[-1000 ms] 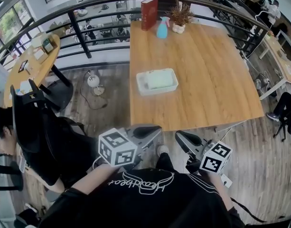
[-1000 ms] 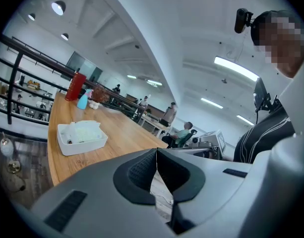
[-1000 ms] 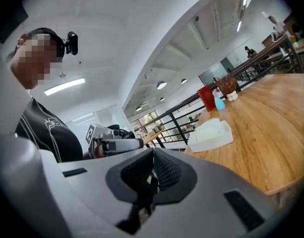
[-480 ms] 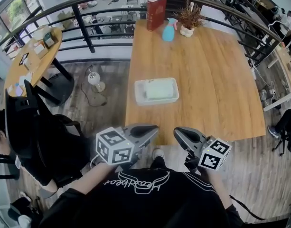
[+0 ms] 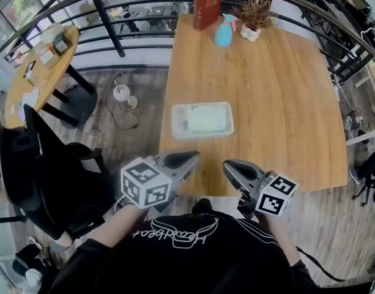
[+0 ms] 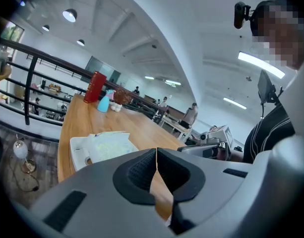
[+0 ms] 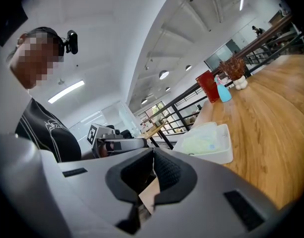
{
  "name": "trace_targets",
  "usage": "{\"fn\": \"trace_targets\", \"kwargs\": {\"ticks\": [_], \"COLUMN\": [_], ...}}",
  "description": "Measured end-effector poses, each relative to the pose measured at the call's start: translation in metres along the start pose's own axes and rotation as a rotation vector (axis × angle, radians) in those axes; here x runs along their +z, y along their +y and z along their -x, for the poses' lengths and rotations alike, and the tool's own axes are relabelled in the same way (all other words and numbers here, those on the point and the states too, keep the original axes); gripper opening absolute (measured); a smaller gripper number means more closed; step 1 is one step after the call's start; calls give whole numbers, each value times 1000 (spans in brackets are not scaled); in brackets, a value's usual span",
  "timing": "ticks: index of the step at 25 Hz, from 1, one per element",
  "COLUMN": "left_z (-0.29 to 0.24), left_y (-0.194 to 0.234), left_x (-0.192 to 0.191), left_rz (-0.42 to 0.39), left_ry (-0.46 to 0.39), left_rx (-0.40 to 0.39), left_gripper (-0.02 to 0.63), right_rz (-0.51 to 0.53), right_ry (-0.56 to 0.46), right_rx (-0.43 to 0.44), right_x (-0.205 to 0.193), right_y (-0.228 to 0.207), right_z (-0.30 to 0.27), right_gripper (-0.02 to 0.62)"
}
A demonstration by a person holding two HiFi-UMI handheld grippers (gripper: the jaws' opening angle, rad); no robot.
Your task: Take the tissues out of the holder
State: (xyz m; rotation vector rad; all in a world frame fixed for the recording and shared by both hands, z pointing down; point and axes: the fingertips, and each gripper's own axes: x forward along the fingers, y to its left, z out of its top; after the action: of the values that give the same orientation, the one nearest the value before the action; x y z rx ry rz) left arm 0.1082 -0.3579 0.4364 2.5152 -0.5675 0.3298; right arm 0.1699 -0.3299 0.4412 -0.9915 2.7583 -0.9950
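Observation:
A white rectangular holder (image 5: 178,125) lies on the wooden table (image 5: 279,103), near its left side, with a pale green tissue pack (image 5: 205,118) inside it. My left gripper (image 5: 191,158) is shut and empty, its tip just over the table's near edge, short of the holder. My right gripper (image 5: 229,166) is beside it, also shut and empty. In the left gripper view the shut gripper (image 6: 156,153) points past the holder (image 6: 78,148) and tissues (image 6: 110,144). In the right gripper view the gripper (image 7: 153,158) has the holder (image 7: 224,151) ahead on the right.
A red book (image 5: 207,5), a blue spray bottle (image 5: 224,34) and a potted dry plant (image 5: 256,18) stand at the table's far end by a black railing (image 5: 107,23). A round table (image 5: 34,78) and a black chair (image 5: 43,164) are on the left.
Both grippers have moved forward together and now reach the table's near edge. The holder lies closer to them than before. Both stay shut.

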Motion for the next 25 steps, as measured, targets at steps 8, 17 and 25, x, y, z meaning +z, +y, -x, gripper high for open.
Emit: {"fn": "trace_targets", "kwargs": {"ticks": [8,17,25], "left_z": [-32,-52,-72], "left_y": [27,71,104], "left_x": [6,22,29], "left_rz": [-31,-32,-109], "left_ry": [23,1,28], "left_rx": [2,98,142], "left_gripper": [15,67,174], "right_rz": [-26,-66,-98], "right_ry": [26,66,94], "right_rx": [9,40,58], "right_x": [6,10,12], "right_y": [-40,-68,-86], "right_z": [-7,-21,-33], "right_gripper": [17,17,17]}}
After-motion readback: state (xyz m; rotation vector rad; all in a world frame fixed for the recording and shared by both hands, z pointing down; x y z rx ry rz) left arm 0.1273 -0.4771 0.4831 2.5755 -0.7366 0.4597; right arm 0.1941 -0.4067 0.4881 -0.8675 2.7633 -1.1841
